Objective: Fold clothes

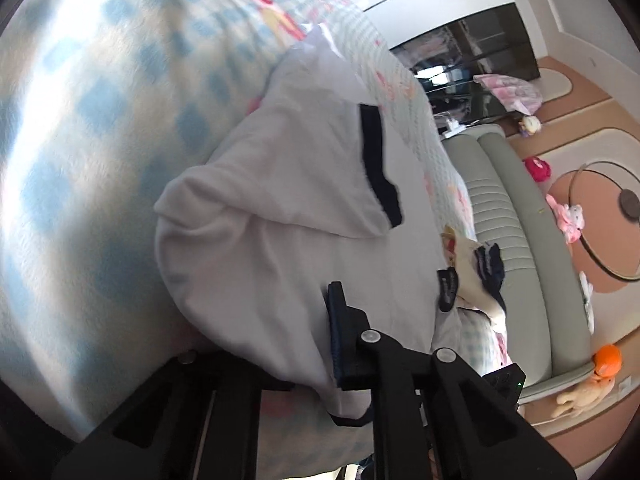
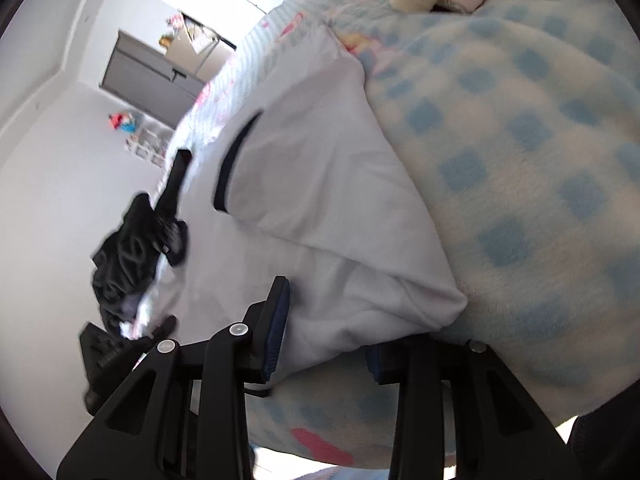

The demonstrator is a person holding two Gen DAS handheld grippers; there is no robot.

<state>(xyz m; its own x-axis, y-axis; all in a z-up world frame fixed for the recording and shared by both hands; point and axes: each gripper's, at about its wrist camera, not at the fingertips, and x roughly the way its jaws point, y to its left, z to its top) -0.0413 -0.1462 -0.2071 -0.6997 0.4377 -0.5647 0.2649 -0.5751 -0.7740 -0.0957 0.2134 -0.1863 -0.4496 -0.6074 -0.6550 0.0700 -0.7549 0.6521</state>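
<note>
Left tongs: the left gripper [image 1: 280,344] is closed narrow on the near hem of the white shirt [image 1: 288,216]; one pad shows against the cloth, the other is hidden under it.
Right tongs: the right gripper [image 2: 324,344] is clamped on the near edge of the same white shirt [image 2: 336,208], cloth bunched between its blue pads.
Garment: it lies on the bed, part-folded, a sleeve with a dark cuff [image 1: 378,160] turned over the body, against the blue-checked blanket [image 1: 92,128].
Step in hand: probably both near corners pinched, ready for the bottom-to-top fold.
Next move: likely lift both hands evenly and carry the hem toward the collar end, keeping the sleeve tucked.
Around: another garment with a dark collar [image 1: 476,276] lies just beside the shirt; a dark garment [image 2: 136,248] lies off the other side.
In the way: the blanket's bulge crowds the far edge and could catch the fold.
</note>
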